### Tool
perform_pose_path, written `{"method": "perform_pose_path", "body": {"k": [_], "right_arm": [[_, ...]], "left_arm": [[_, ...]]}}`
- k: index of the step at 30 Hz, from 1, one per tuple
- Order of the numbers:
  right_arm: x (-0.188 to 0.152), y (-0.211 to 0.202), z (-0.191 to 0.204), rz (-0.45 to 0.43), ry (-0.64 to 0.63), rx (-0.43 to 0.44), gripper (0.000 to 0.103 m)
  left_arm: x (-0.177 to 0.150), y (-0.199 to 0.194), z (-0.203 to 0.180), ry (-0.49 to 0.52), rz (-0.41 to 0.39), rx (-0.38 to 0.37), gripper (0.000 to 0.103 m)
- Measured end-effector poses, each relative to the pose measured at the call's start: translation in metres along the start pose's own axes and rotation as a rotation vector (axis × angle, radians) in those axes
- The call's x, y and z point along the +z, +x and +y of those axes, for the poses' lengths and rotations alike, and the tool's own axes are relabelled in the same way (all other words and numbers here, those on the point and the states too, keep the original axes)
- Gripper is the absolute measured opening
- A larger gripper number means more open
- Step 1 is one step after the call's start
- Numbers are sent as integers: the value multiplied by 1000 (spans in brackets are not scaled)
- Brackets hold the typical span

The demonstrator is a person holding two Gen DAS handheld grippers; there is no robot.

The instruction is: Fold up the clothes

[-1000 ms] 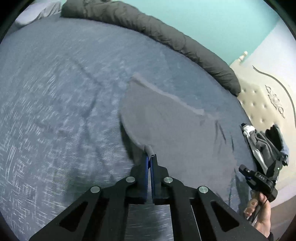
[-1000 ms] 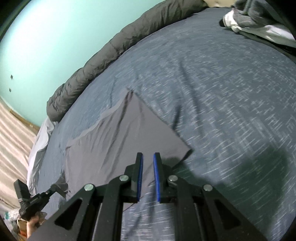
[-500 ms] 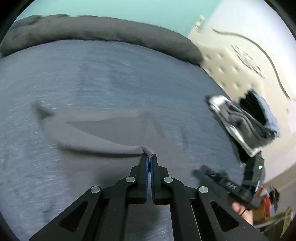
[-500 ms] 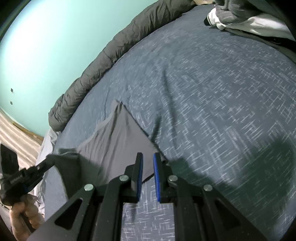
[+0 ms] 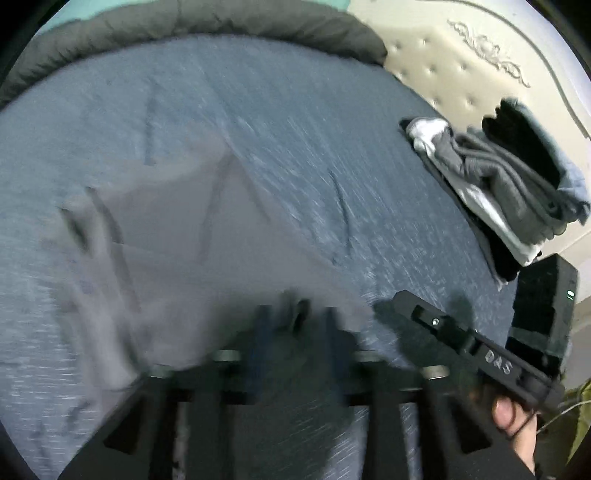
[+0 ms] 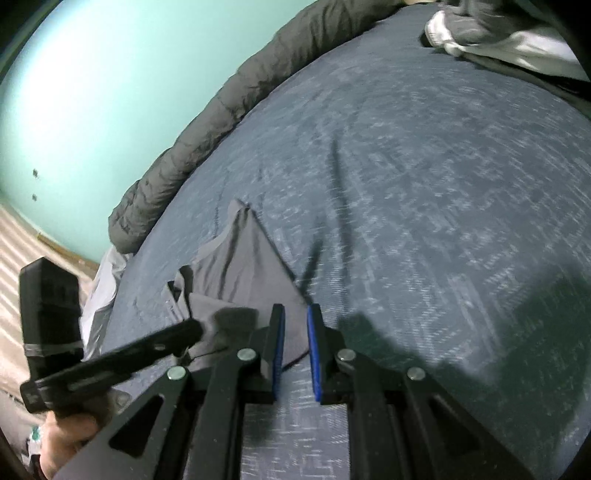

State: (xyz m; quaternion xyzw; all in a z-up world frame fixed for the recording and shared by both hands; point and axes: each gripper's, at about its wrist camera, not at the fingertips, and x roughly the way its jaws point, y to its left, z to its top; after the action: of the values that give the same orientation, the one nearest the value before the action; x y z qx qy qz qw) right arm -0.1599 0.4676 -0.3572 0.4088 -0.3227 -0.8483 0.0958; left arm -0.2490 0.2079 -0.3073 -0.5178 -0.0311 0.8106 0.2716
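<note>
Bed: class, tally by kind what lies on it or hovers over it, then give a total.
Grey garment: 1
Pile of clothes: 1
Rolled quilt: 1
Grippers: 2, left gripper and right gripper
Total: 5

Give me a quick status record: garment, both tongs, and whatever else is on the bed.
garment: grey garment lying on the blue bedsheet, left part folded over itself
left tongs: blurred by motion, fingers apart, over the garment's near edge, no grip visible
right tongs: open, nothing between them, at the garment's near right corner
clothes pile: stacked by the headboard, apart from the garment
duvet: dark grey, rolled along the bed's far edge
</note>
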Motion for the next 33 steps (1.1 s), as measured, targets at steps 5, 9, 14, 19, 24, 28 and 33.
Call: {"method": "perform_pose_path", "body": {"k": [5,9,14,19,24,28,33], "right_arm": [[-2,11,21,33,-53,55,32],[-5,26,36,59,-104,37,33],[-8,36,41,90,-136,-25,33],[-9,40,34,102,-153,-57,33],[-11,44,31,111,-171,-82,26],[-13,49,34,128,-186,-89,9],[-13,47,35,116,-180,-88,3]], "left_arm": [[-5,-42,40,-7,-46,96,49],[-16,-39,59,-15,-17,130,49],[-24,-24,76,-42,16,145,49],[-26,-14,88,-70,13,142,49],[-28,-8,84,-30,10,151,40],[-26,-1,79,-6,15,149,21],[-19,-7,83,-23,-14,127,16]]}}
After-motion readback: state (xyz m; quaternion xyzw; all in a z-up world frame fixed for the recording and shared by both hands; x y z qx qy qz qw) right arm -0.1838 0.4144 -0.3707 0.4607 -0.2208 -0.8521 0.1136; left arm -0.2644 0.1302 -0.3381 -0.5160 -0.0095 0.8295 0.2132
